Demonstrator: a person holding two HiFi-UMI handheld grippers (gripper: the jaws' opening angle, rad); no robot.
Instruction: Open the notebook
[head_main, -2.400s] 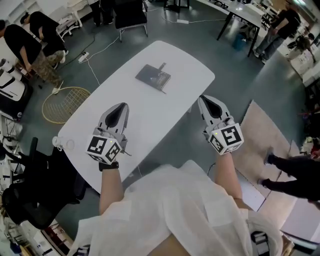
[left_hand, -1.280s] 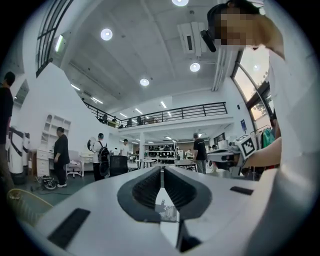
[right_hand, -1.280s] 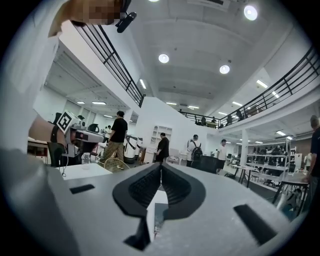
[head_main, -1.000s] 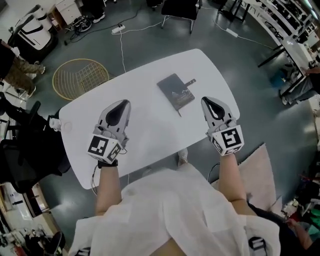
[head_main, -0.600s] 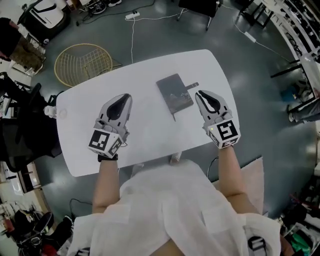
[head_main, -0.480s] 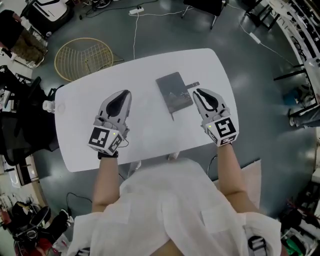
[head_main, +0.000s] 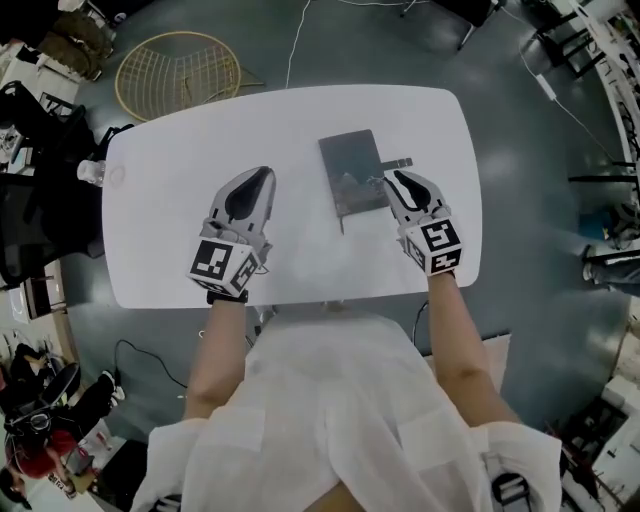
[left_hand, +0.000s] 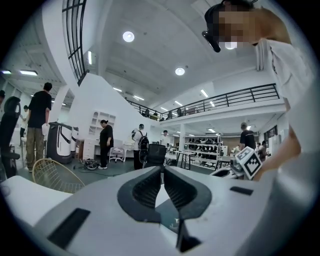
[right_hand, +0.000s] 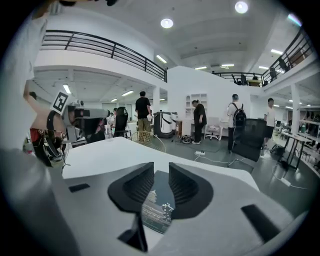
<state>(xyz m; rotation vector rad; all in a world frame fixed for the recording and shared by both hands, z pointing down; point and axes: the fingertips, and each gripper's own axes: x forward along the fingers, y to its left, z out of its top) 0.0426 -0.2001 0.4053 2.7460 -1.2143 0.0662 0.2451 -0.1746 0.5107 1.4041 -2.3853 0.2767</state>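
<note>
The right gripper has its jaws apart, having just been opening. Its own view shows the notebook through the gap between them, with neither pad pressing on it. Half a second ago this gripper sat nearer the notebook's 4 o'clock corner; now its tips are at the 3 o'clock edge, just beside it. The left gripper has also edged forward and lower. Its jaws are together with nothing between them, and it is at the notebook's 9 o'clock, apart from it. The notebook lies shut and flat on the white table, a little toward 1 o'clock from the middle, dark cover up. Its long axis runs nearly 12 to 6, the far end leaning slightly toward 11. A short strap sticks out from its 3 o'clock edge, just above the right gripper's tips, and a thin ribbon trails out at 6 o'clock. What looks like a clear bottle sits at the table's 9 o'clock end, and a wire basket rests on the floor at 11 o'clock.
</note>
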